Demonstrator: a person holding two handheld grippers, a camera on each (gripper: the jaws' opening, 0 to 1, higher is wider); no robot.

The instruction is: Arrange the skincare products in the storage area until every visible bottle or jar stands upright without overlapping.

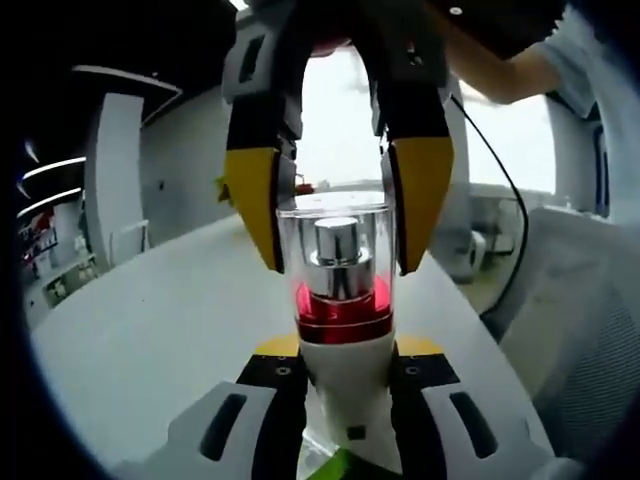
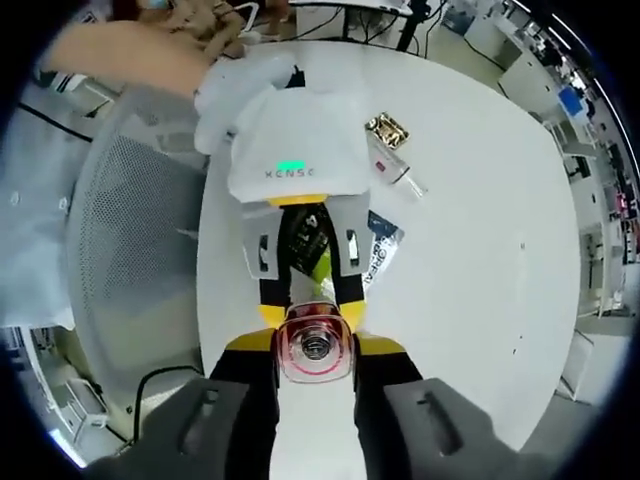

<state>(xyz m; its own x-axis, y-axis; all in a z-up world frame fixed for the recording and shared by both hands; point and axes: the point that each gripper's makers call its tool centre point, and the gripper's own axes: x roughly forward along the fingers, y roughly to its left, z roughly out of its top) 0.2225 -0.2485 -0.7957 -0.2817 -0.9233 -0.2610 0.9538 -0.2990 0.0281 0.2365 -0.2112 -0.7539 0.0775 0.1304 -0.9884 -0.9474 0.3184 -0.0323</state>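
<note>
A white bottle [image 1: 348,385] with a red collar, a silver pump and a clear cap [image 2: 316,347] is held above the round white table [image 2: 480,260]. My left gripper [image 1: 345,350] is shut on its white body from below. In the left gripper view my right gripper [image 1: 337,245] comes down from the top, its yellow pads [image 1: 252,200] pressed against both sides of the clear cap. The right gripper view looks straight down on the cap, which sits between my right gripper [image 2: 316,350] tips, with the left gripper [image 2: 311,315] just beyond it.
On the table lie a small clear vial [image 2: 402,176] beside a gold item [image 2: 386,130], a dark sachet [image 2: 382,248] and something green [image 2: 321,265] under the left gripper. A grey mesh chair [image 2: 130,250] stands at the table's edge. A person's arm [image 2: 130,50] shows above it.
</note>
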